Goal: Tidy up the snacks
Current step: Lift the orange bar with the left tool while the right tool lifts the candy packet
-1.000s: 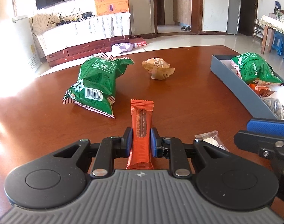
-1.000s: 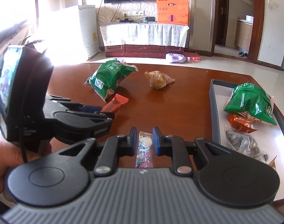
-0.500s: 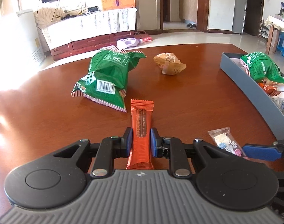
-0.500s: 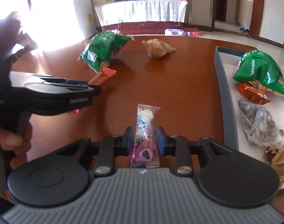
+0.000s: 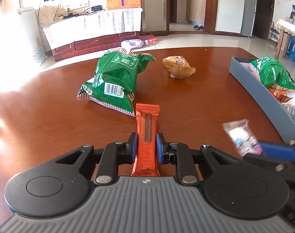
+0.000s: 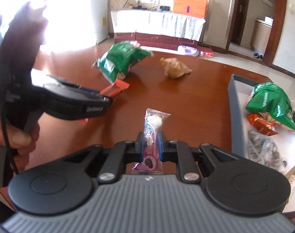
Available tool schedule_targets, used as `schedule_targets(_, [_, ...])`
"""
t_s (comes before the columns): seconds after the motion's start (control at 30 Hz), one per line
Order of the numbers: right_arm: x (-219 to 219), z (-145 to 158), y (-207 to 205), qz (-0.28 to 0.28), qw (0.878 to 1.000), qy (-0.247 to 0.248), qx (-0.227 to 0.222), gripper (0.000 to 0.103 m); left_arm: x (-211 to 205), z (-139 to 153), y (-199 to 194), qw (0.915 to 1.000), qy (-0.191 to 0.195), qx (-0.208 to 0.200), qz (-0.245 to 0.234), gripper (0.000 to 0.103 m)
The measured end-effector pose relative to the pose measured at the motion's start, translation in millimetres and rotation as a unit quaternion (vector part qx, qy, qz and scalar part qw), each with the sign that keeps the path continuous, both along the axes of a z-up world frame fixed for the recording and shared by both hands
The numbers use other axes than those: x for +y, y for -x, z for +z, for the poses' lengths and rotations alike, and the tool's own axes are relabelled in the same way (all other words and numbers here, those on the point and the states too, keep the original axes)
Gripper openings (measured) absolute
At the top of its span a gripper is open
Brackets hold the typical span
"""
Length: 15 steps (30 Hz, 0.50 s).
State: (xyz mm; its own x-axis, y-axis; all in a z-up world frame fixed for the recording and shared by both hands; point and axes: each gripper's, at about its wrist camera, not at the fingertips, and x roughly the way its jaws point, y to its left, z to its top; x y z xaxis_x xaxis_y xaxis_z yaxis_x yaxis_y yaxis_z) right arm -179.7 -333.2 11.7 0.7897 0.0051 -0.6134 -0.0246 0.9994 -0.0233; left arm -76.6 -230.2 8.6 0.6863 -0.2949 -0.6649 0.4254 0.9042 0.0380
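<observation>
Lifted off the brown wooden table [image 6: 201,97] since a second ago: small clear candy packet with pink print [image 6: 150,141], then lying flat between parted pads, now clenched in the right gripper [image 6: 150,143], whose jaws have just been closing onto it. Unchanged over that second: left gripper's hold on the bar.

From the left: a hand [image 6: 15,136] wrapped around the left gripper's black handle at the frame edge. Left gripper [image 5: 146,147] clamped on a long orange foil-wrapped biscuit bar [image 5: 146,134], blue pads pressing both long sides, long axis running straight ahead along the fingers, crimped far end pointing at the large crumpled green snack bag with striped edges [image 5: 116,81]. Green bag lying on the table just beyond the bar's tip, barcode side up. To its right, well apart, a tan crinkled paper-wrapped pastry [image 5: 177,68].

Nearer centre, the candy packet held lengthwise along the right gripper's fingers, white sweet at the far end, pointing forward.

At far right, a grey rectangular tray [image 6: 236,120] with a second green bag [image 6: 269,101], an orange wrapper, and a clear bag of dark wrapped sweets inside.
</observation>
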Motion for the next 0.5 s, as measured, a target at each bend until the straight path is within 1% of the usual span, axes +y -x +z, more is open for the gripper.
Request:
schedule_targets(0.23, [-14.3,19.0,14.3,-0.015,0.999,-0.011,-0.034,0.017,-15.7,12.0,6.5,0.9997,0.008,-0.013,-0.019,0.024])
schedule_targets(0.37, [-24.8,27.2,23.5,-0.028,0.998,-0.012,-0.047,0.017,-32.1,21.3,12.2,0.9989,0.024,-0.020,-0.034,0.024])
schedule_targets(0.5, [-41.4,30.1,30.0,-0.049,0.997,-0.013,-0.049,0.017,-55.8,29.3,17.6,0.9977,0.041,-0.020,-0.050,0.024])
